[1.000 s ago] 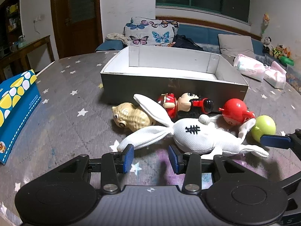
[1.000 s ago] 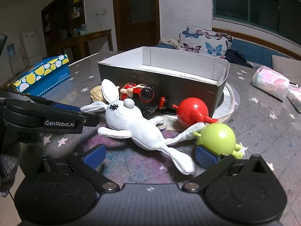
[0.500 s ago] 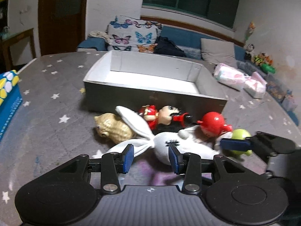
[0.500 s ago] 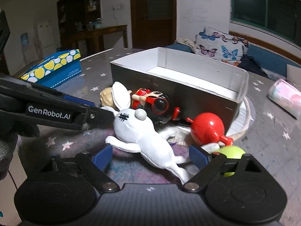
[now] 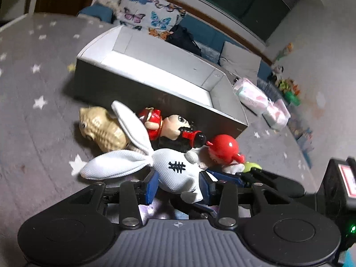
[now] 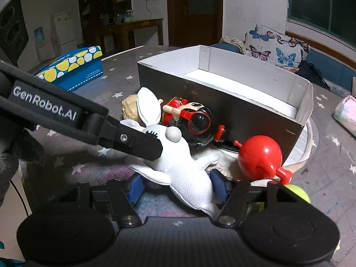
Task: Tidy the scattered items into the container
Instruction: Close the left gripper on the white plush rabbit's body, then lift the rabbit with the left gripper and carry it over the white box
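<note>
A white stuffed rabbit (image 5: 175, 169) lies on the table in front of an open grey box (image 5: 155, 71). My left gripper (image 5: 178, 185) is around the rabbit's head end, its blue pads touching both sides. My right gripper (image 6: 178, 185) is around the rabbit's lower body (image 6: 189, 178), pads against it. Behind the rabbit lie a beige peanut toy (image 5: 100, 129), a red-and-black boy figure (image 5: 173, 129), a red ball toy (image 5: 222, 149) and a green ball (image 5: 252, 166). The box (image 6: 222, 89) is white inside and holds nothing.
A blue box with yellow and white dots (image 6: 71, 69) stands at the left of the starry grey tablecloth. Pink tissue packs (image 5: 262, 102) lie right of the grey box. A white rope mat (image 6: 309, 142) lies under the box's right corner.
Both grippers have moved in onto the rabbit and narrowed around it. The left one has tilted and now holds the head end; the right one has passed the green ball.
</note>
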Demonstrator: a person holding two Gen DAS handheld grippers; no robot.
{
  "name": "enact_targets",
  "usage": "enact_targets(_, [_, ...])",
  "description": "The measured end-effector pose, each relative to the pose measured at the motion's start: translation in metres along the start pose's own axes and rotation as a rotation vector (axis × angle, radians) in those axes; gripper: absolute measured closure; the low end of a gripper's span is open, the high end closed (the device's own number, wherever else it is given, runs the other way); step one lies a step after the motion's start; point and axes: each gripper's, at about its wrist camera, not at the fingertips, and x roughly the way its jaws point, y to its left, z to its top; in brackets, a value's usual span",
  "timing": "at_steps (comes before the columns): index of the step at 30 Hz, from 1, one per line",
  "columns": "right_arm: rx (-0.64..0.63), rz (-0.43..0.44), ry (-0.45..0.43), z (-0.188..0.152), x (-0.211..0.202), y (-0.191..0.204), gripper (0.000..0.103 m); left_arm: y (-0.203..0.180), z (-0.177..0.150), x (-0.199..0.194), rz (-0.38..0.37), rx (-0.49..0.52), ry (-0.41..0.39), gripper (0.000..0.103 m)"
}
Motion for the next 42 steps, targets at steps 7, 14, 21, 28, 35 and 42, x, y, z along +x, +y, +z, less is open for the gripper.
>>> enact_targets(7, [0.009, 0.021, 0.001, -0.002, 0.002, 0.0, 0.05, 0.021, 0.003, 0.007, -0.073, -0.164, -0.02, 0.059])
enact_targets(14, [0.053, 0.035, -0.006, -0.005, -0.001, -0.008, 0.055, 0.038, -0.004, 0.009, -0.111, -0.288, -0.011, 0.059])
enact_targets(21, [0.034, 0.024, -0.005, -0.004, 0.0, -0.002, 0.055, 0.037, -0.006, 0.013, -0.114, -0.265, -0.041, 0.059])
enact_targets(28, [0.021, 0.031, -0.017, -0.003, -0.011, 0.003, 0.063, 0.027, -0.005, -0.008, -0.126, -0.216, -0.068, 0.064])
enact_targets(35, [-0.047, 0.029, -0.1, 0.026, -0.044, 0.003, 0.067, 0.0, 0.023, -0.039, -0.18, -0.135, -0.181, 0.065])
enact_targets(42, [-0.15, -0.027, -0.134, 0.079, -0.038, -0.02, 0.07, -0.012, 0.076, -0.023, -0.207, -0.14, -0.24, 0.065])
